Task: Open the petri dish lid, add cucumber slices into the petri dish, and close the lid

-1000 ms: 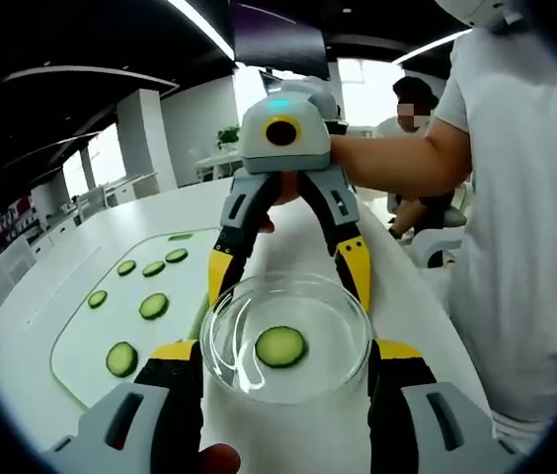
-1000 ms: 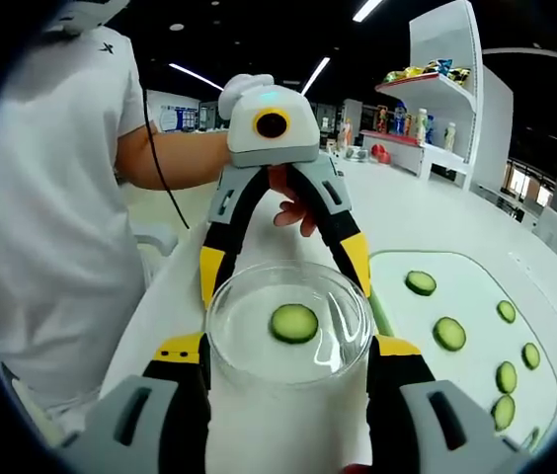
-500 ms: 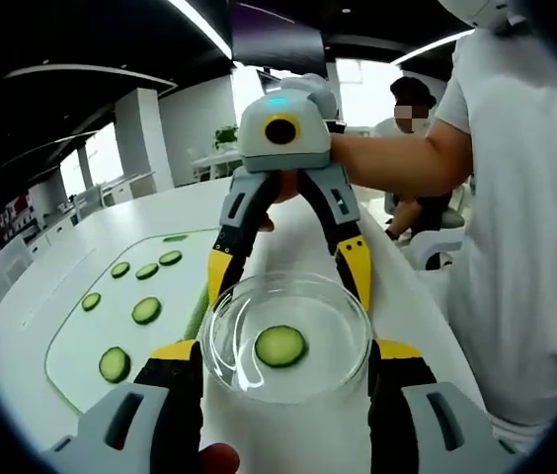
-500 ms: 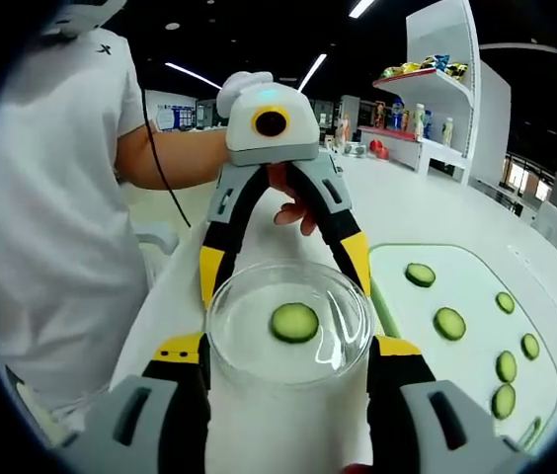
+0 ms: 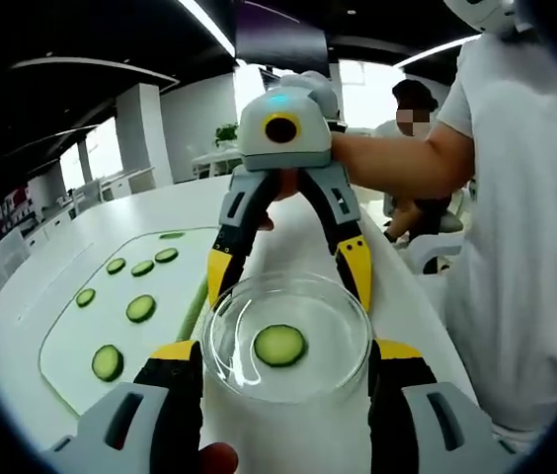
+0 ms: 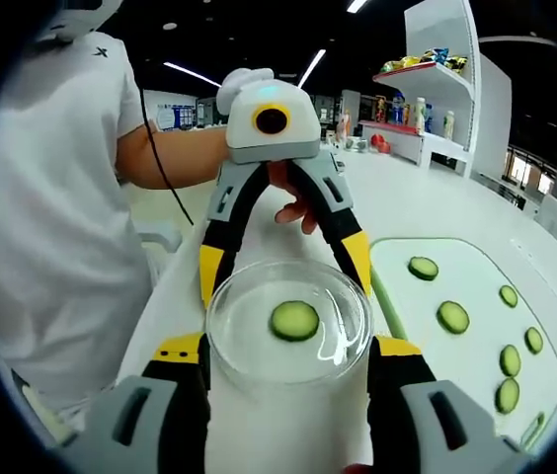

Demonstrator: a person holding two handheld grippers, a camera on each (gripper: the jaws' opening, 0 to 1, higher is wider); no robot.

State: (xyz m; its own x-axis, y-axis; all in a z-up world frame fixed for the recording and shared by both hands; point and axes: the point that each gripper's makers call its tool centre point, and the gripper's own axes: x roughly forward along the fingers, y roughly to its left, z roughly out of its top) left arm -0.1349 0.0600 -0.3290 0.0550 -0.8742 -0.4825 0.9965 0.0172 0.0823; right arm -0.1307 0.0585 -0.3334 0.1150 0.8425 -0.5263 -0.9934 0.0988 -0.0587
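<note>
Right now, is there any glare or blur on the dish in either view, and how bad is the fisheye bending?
Left gripper view: white glints along the near rim of the dish, the slice inside sharp; the table edge bows strongly. Right gripper view: glints on the dish's right side, slice crisp, the shelf leaning and softer than the dish.

White table [image 5: 81,247] under pale green mat [image 5: 71,336]

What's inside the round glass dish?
One cucumber slice lies flat in the petri dish, held between both grippers. Nothing else shows through the clear glass; the table underneath is covered.
</note>
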